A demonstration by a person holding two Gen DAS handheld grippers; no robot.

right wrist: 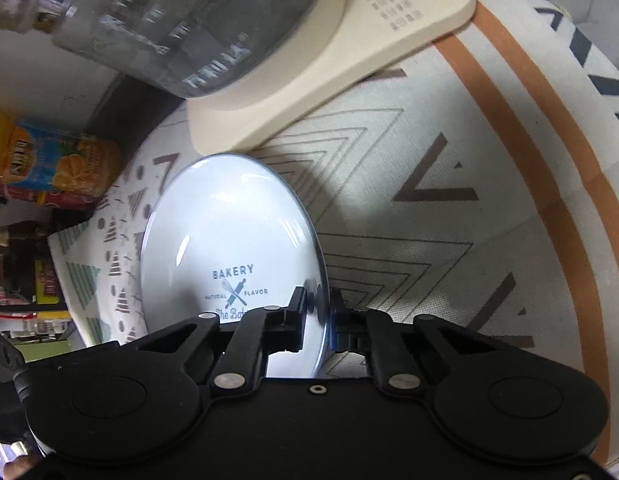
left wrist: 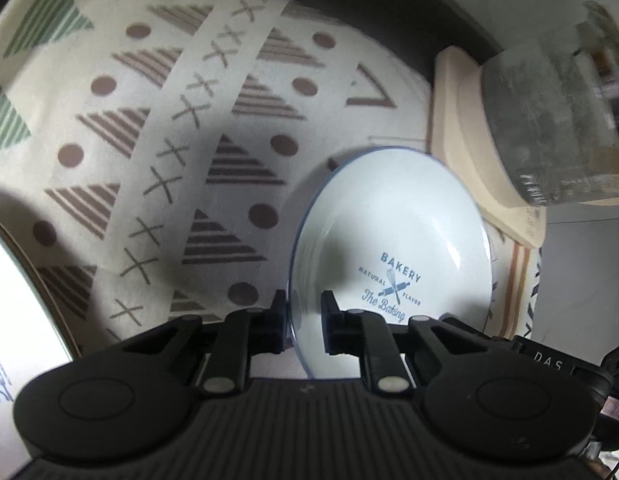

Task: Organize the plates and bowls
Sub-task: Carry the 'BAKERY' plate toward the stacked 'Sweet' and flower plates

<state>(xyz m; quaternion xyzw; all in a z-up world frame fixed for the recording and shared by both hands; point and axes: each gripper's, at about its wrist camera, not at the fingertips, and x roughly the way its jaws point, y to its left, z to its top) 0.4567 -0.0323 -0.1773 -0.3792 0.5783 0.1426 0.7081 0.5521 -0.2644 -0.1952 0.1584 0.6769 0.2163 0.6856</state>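
A white plate (left wrist: 393, 232) with a blue rim and blue "BAKERY" print is held on edge above the patterned cloth. My left gripper (left wrist: 305, 320) straddles its rim, one finger each side with a small gap on the right side. In the right wrist view the same kind of plate (right wrist: 225, 232) stands on edge and my right gripper (right wrist: 317, 316) is shut on its rim. I cannot tell whether both views show one plate. A second white dish (left wrist: 17, 312) shows at the left edge.
A beige kettle base (left wrist: 469, 152) with a glass jug (left wrist: 557, 120) stands at the cloth's right end; it also shows in the right wrist view (right wrist: 329, 80). Snack packets (right wrist: 49, 160) lie at the left. The patterned tablecloth (left wrist: 189, 140) covers the table.
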